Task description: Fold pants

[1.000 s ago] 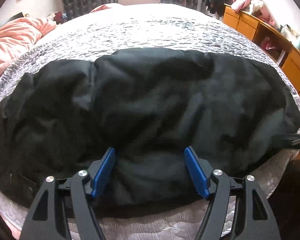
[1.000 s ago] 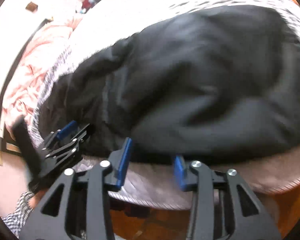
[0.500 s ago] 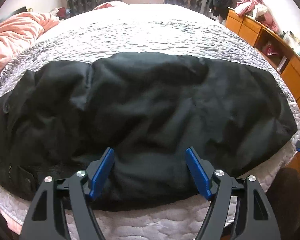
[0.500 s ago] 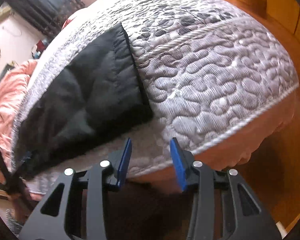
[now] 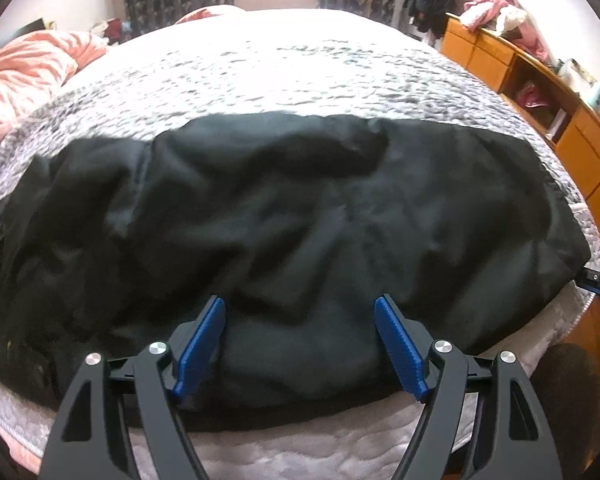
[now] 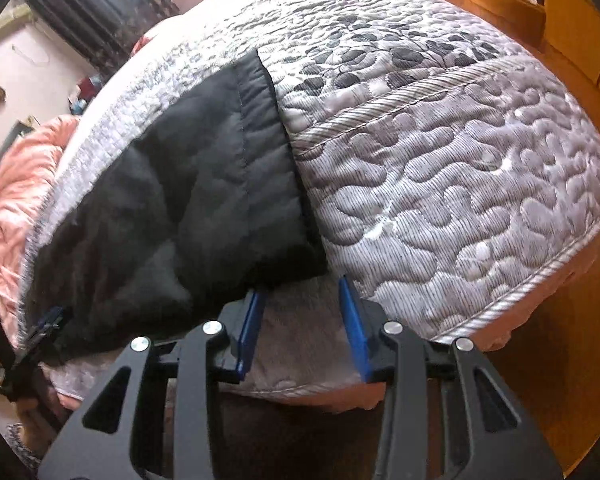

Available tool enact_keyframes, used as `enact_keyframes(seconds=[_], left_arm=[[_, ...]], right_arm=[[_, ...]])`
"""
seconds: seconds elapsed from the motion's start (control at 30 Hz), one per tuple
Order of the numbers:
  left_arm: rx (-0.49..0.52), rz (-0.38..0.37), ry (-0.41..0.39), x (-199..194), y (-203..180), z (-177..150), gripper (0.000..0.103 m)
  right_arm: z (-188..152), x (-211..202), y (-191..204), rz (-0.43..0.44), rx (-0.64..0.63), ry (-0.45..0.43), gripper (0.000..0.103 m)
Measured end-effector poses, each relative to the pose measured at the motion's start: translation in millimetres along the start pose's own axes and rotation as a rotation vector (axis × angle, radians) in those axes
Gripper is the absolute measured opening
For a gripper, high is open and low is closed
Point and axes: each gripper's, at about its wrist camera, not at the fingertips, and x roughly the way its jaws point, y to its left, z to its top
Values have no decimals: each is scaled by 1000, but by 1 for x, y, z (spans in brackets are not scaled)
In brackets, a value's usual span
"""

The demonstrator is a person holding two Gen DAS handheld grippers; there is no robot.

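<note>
Black padded quilted-fabric pants (image 5: 300, 216) spread lengthwise along the near edge of the grey-white quilted mattress (image 5: 292, 68), already doubled leg over leg by the look of it, hem end lying close to the mattress's right near corner (image 6: 520, 280).

Biggest risk: grabbing only the top layer at the hem. Slippery padded fabric, stacked layers, and a narrow gap between the pads could let the lower leg stay behind, leaving a skewed fold. Second risk: pinching the mattress cover along with the cloth, since the hem corner (image 6: 296, 256) lies flat against the quilting. Third: dragging the whole garment off the near edge, as little of it is weighted down and nothing pins the waist end.

Right black gripper with blue pads (image 6: 302, 320) pitched steeply downward, just short of the hem corner, jaws set narrow and empty, left pad (image 6: 252, 324) almost under the cloth edge without pressing on it.

Left black gripper with blue pads (image 5: 300, 344) likewise angled steeply down, above the middle of the pants near the mattress's near edge, jaws wide and opening, straddling the fabric, nothing gripped. Unclear whether the fingertips rest on the cloth.
</note>
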Motion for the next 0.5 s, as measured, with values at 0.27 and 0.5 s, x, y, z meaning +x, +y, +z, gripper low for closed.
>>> enact_keyframes(seconds=[0.27,0.5], left_arm=[[39,-21,15,10,-19,4,79],[45,11,12,15,-16,5,83]], right_arm=[[10,17,-8,48,101,-14,58],[32,10,5,219,102,-37,14]])
